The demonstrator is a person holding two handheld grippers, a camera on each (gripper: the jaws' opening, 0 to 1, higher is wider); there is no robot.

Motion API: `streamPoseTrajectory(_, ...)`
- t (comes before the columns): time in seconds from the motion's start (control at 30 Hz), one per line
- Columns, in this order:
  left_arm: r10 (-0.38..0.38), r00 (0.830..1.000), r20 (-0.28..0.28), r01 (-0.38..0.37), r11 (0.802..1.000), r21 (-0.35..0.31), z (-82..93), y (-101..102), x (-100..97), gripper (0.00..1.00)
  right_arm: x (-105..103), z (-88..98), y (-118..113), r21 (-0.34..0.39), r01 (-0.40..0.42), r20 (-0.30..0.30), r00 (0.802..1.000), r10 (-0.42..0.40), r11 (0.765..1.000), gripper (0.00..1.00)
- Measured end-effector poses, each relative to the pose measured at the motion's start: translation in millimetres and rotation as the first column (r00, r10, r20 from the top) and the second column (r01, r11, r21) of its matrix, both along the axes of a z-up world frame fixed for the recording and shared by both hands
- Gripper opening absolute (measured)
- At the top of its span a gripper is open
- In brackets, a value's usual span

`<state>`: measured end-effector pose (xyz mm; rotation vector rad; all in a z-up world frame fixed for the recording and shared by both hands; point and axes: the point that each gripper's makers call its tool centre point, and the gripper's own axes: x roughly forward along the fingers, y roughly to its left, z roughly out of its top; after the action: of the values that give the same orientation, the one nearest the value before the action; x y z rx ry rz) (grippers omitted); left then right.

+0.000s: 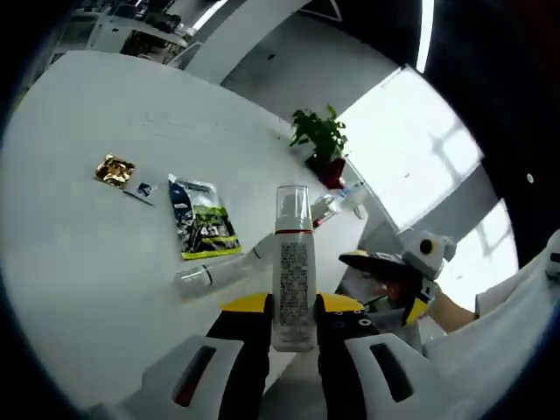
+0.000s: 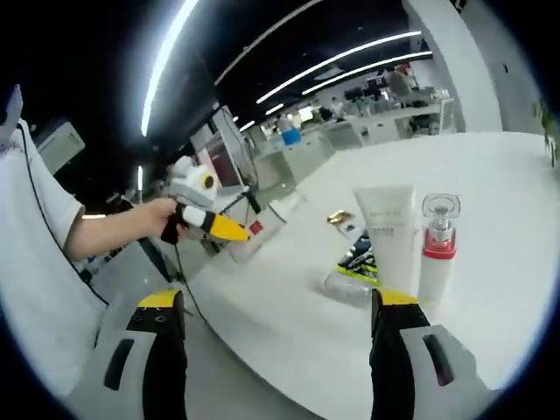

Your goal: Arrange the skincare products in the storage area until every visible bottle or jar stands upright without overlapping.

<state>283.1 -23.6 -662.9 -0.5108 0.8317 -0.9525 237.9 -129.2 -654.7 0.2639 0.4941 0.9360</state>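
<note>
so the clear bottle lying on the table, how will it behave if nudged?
The clear bottle lies on its side on the smooth white table, so it will probably roll if pushed across its length. It looks see-through and maybe near empty, so likely light. It lies close to the sachet, which it might drag or bump.

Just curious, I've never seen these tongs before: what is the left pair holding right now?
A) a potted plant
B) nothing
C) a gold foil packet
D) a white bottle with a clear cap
D: the left tongs are closed around a white bottle with a clear cap, held above the table.
</note>
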Motion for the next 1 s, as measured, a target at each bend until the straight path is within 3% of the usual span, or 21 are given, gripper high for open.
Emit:
streamPoseTrajectory(0.2,-0.043,0.995,0.088,0.052,0.993,-0.104,31.2,-15,-20.3,0.22,-3,25.7,11,0.119,-0.007,0.005,1.000,0.006,0.993,0.78)
streamPoseTrajectory(0.43,-0.077,0.985,0.153,0.103,0.980,-0.173,57.6,-29,-44.3,0.22,-11,51.2,26,0.245,-0.062,0.006,0.998,0.062,0.967,0.68)
streamPoseTrajectory(0.57,-0.090,0.978,0.187,0.129,0.969,-0.213,70.9,-36,-59.3,0.23,-16,68.3,35,0.367,-0.074,-0.015,0.996,0.085,0.927,0.64)
streamPoseTrajectory(0.67,-0.093,0.976,0.197,0.139,0.962,-0.235,76.2,-39,-69.3,0.23,-20,80.5,38,0.442,-0.081,-0.024,0.995,0.102,0.894,0.55)
streamPoseTrajectory(0.77,-0.088,0.976,0.200,0.140,0.955,-0.261,81.7,-42,-78.2,0.23,-26,84.4,41,0.467,-0.101,-0.026,0.991,0.128,0.878,0.48)
streamPoseTrajectory(1.0,-0.082,0.976,0.202,0.147,0.934,-0.326,94.8,-52,-97.6,0.23,-41,99.7,54,0.538,-0.160,-0.022,0.979,0.203,0.828,0.41)
